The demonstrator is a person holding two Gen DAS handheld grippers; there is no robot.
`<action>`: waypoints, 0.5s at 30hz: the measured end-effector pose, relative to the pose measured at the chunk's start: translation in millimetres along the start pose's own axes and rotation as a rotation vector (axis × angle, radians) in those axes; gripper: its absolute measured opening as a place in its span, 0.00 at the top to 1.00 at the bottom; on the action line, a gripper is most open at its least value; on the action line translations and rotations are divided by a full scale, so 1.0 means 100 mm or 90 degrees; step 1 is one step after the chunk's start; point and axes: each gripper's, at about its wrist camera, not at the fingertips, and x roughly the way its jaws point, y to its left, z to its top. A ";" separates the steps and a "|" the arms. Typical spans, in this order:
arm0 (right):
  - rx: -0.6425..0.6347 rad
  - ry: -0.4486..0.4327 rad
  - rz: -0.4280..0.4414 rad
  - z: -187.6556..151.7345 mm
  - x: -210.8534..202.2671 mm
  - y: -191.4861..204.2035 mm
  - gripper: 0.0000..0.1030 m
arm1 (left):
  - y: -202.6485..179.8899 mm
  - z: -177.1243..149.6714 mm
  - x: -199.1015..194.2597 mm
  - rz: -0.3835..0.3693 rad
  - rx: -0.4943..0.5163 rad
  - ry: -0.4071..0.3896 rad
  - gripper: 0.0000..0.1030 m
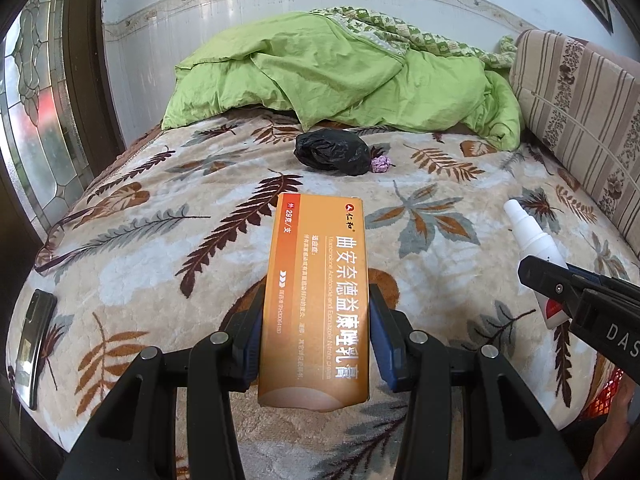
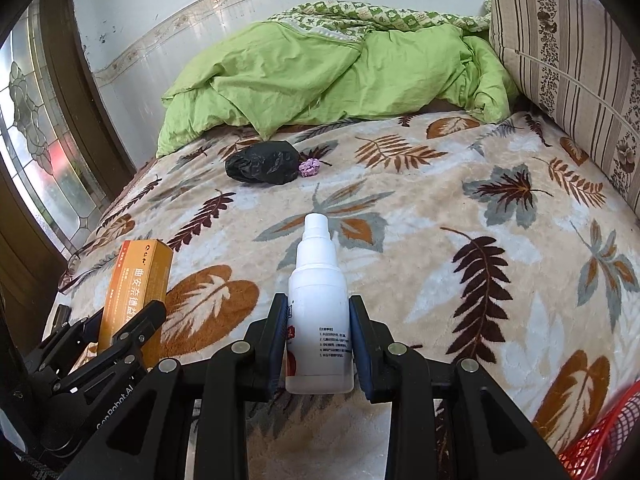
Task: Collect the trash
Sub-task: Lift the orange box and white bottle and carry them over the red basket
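Both grippers hold trash above the leaf-patterned blanket [image 2: 460, 208] of a bed.

The left gripper [image 1: 316, 316] pinches an orange medicine box [image 1: 316, 300] between its 2 fingers, the box pointing forward over the blanket; the right gripper [image 2: 318, 340] clamps a white spray bottle [image 2: 320, 320] by its body, nozzle forward. Each held item also shows at the edge of the other view. Ahead of both, well apart, a crumpled black plastic bag [image 2: 262, 162] lies on the blanket with a small purple wad [image 2: 310, 168] touching its right end. Behind them a green quilt [image 2: 320, 72] is heaped against the wall, and a striped cushion [image 2: 560, 52] stands at the right. A dark phone [image 1: 36, 336] lies at the blanket's left edge, and a red mesh basket [image 2: 604, 440] shows at the lower right.
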 end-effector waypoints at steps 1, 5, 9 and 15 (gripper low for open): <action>-0.001 0.001 0.001 0.00 0.01 0.00 0.69 | 0.00 0.00 0.00 0.000 0.000 0.000 0.57; -0.001 0.000 0.002 0.00 0.02 0.01 0.69 | -0.01 0.00 0.00 0.001 0.002 -0.001 0.57; 0.001 0.000 0.002 0.00 0.02 0.00 0.69 | -0.01 0.00 0.00 0.001 0.002 0.000 0.57; 0.002 -0.001 0.003 0.00 0.02 0.00 0.69 | -0.02 0.00 0.00 0.001 0.002 0.000 0.57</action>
